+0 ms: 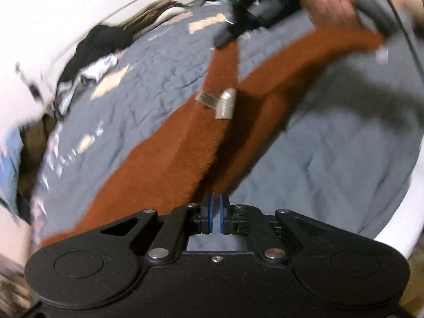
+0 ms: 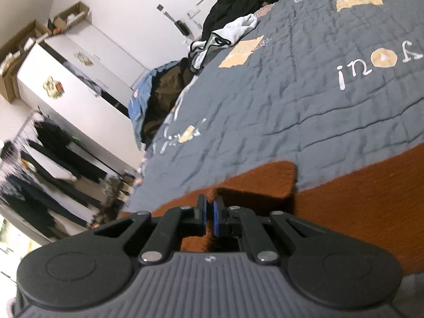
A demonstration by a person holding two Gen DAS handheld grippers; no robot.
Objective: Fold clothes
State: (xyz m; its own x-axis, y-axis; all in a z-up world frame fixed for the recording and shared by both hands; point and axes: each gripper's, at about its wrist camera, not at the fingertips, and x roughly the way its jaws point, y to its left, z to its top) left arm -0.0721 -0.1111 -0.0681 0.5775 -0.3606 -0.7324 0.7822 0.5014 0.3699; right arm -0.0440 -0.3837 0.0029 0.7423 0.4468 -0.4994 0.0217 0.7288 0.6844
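Both tools (image 1: 216, 213) (image 2: 209, 218) clamped on fuzzy rust-orange garment (image 1: 169, 159), tagged.

Fuzzy rust fleece garment (image 1: 164, 159), quilted grey bedspread (image 1: 331, 145)

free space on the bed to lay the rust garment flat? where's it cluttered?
Bare grey quilt lies open between the rust garment and the heap of black and white clothes at the far edge. More bare quilt shows beside the garment in the left wrist view. Crowded: that far edge, plus the blue and brown pile.
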